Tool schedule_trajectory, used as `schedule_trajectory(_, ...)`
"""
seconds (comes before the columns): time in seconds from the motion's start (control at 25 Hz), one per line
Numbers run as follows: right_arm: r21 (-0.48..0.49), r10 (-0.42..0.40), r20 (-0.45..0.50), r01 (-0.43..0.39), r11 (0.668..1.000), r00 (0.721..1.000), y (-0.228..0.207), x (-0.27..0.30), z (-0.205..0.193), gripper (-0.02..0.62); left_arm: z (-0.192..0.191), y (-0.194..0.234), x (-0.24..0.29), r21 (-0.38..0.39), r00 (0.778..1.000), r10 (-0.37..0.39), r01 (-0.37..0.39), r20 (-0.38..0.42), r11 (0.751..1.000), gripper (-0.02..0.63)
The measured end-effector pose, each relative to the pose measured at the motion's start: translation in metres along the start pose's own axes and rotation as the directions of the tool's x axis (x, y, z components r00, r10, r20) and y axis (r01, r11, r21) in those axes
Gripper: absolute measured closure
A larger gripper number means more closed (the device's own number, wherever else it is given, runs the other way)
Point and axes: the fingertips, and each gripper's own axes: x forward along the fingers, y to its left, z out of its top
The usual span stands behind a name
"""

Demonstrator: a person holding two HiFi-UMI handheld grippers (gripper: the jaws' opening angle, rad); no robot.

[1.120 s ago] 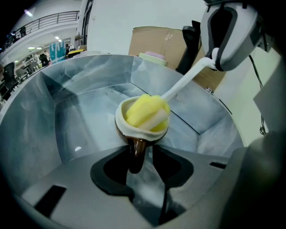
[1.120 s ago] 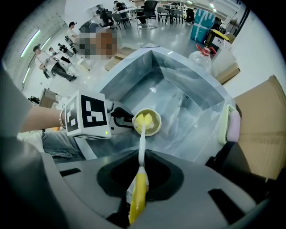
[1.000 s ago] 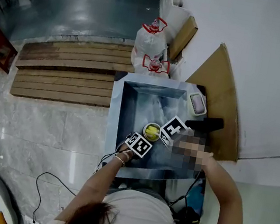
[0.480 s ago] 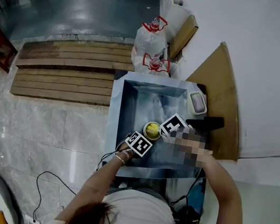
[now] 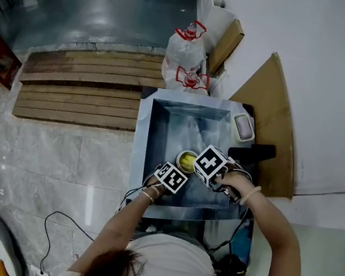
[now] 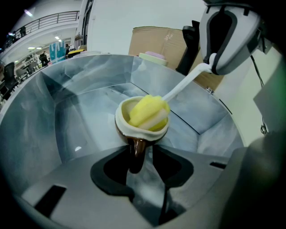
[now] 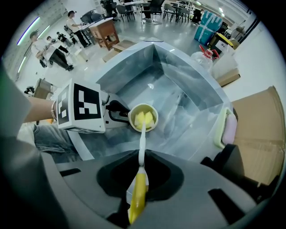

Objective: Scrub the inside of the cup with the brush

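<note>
Two grippers working one cup low in the sink [image 5: 162,119]
Left gripper [image 6: 137,157] is clamping the cup [image 6: 134,129] by its handle from 7 o'clock. Right gripper [image 7: 139,176], clamping the brush [image 7: 142,143] at 3 o'clock, is shifting slightly, so scrubbing seems under way.

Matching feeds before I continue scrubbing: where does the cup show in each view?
Head view: cup just below-right of centre, in the sink.
Left gripper view: cup at centre, above the jaws gripping its handle.
Right gripper view: cup at centre, at the brush tip.
Shared landmark: the steel sink around it.
</note>
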Motion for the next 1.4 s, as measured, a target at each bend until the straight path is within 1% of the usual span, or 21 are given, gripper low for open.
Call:
schedule_trajectory(0.28,0.008,0.04,0.021,-0.04,0.999,0.999,0.01,-0.002,0.004,0.54,0.001,0.0,-0.001,0.0,1.0,-0.001,0.001,0.0,1.0,0.457)
schedule_trajectory(0.52,0.053,0.062,0.064,-0.065,0.996,0.996,0.006,-0.005,0.012,0.54,0.0,0.0,-0.001,0.0,1.0,-0.001,0.001,-0.003,1.0,0.457)
schedule_trajectory(0.84,0.112,0.069,0.121,-0.083,0.99,0.99,-0.002,-0.01,0.018,0.54,0.0,0.0,-0.001,0.0,1.0,-0.001,0.001,0.0,1.0,0.457)
schedule_trajectory(1.2,0.165,0.091,0.15,-0.116,0.98,0.984,-0.01,-0.01,0.014,0.54,0.0,0.0,0.001,0.0,1.0,0.0,0.0,-0.003,1.0,0.457)
schedule_trajectory(1.4,0.184,0.089,0.163,-0.119,0.976,0.983,-0.013,-0.008,0.009,0.54,0.0,0.0,0.001,-0.001,1.0,0.001,-0.001,-0.005,1.0,0.457)
